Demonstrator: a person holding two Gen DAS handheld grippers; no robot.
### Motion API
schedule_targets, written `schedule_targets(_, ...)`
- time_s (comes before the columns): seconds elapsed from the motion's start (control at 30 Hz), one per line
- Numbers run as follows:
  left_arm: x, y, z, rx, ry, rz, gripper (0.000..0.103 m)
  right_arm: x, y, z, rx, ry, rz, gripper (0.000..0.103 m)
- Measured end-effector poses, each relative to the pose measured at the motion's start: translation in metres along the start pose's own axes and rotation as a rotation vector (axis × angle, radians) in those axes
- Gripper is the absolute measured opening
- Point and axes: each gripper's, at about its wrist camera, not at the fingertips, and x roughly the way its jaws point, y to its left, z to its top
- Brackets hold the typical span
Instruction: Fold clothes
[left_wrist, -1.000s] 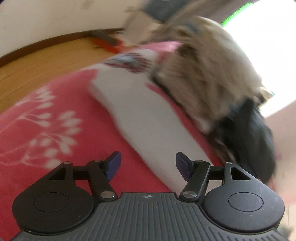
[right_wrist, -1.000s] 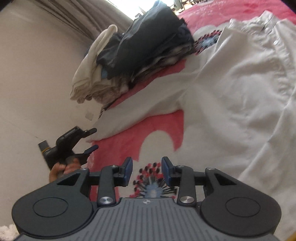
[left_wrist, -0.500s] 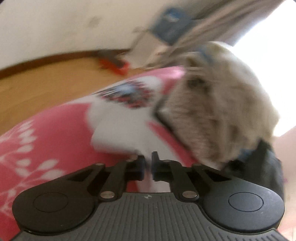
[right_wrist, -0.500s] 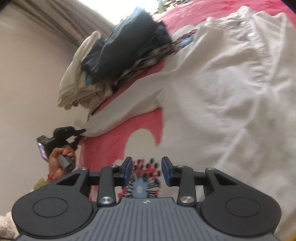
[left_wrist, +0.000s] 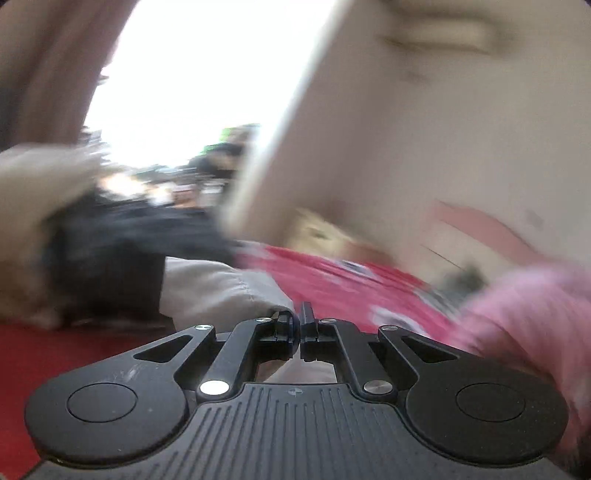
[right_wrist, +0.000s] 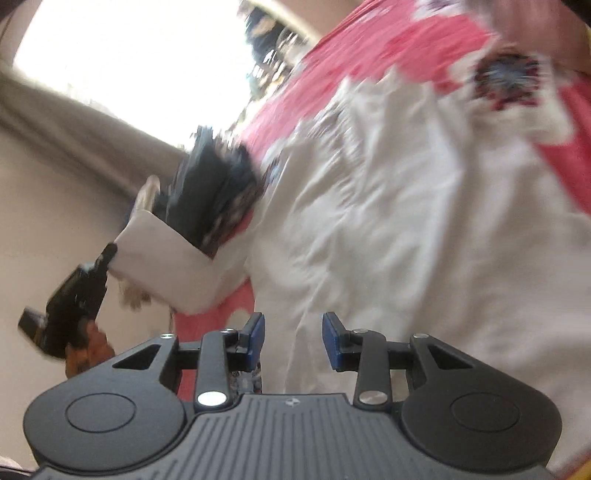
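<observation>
A white button shirt (right_wrist: 399, 206) lies spread on a red floral bedspread (right_wrist: 354, 62). My left gripper (left_wrist: 300, 325) is shut on the cuff end of the shirt's sleeve (left_wrist: 218, 291), and white cloth shows under its fingers. In the right wrist view the same left gripper (right_wrist: 99, 262) holds the sleeve (right_wrist: 162, 266) lifted off the bed at the left. My right gripper (right_wrist: 292, 332) is open with blue pads, hovering over the shirt's lower part with nothing between its fingers. Both views are motion-blurred.
A pile of dark and cream clothes (right_wrist: 214, 199) sits on the bed beside the sleeve, also seen as a dark heap (left_wrist: 110, 254) in the left wrist view. A pink sleeve (left_wrist: 524, 321) of the person is at right. A bright window (left_wrist: 192, 81) and curtain are behind.
The left gripper shut on the sleeve end and lifted it, swinging round toward the window. The right gripper stayed open and moved in over the shirt.
</observation>
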Motion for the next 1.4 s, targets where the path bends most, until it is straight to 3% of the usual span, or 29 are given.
schedule_targets(0.13, 0.018, -0.076, -0.027, 0.138, 0.095, -0.187, 0.001, -0.034, -0.038, 0.0, 0.125, -0.095, 0.027, 0.038)
schedule_targets(0.27, 0.047, -0.132, -0.077, 0.256, 0.25, -0.298, 0.001, -0.05, -0.068, -0.001, 0.215, -0.16, 0.021, 0.038)
schedule_targets(0.37, 0.061, -0.162, -0.128, 0.417, 0.399, -0.34, 0.002, -0.052, -0.079, -0.002, 0.24, -0.166, 0.005, 0.038)
schedule_targets(0.5, 0.066, -0.172, -0.202, 0.668, 0.569, -0.346, 0.006, -0.054, -0.094, -0.004, 0.273, -0.174, -0.016, 0.038)
schedule_targets(0.6, 0.059, -0.168, -0.219, 0.726, 0.628, -0.373, 0.025, -0.052, -0.1, -0.004, 0.274, -0.169, -0.033, 0.04)
schedule_targets(0.7, 0.048, -0.17, -0.22, 0.766, 0.595, -0.384, 0.035, -0.041, -0.096, 0.0, 0.228, -0.143, -0.059, 0.044)
schedule_targets(0.87, 0.04, -0.174, -0.226, 0.888, 0.51, -0.414, 0.041, -0.012, -0.075, 0.014, 0.119, -0.073, -0.093, 0.054)
schedule_targets(1.17, 0.022, -0.18, -0.252, 1.14, 0.355, -0.511, 0.045, 0.025, -0.087, 0.025, 0.25, 0.007, -0.118, 0.057)
schedule_targets(1.4, 0.013, -0.175, -0.266, 1.258, 0.322, -0.557, 0.045, 0.031, -0.089, 0.03, 0.28, -0.024, -0.133, 0.057)
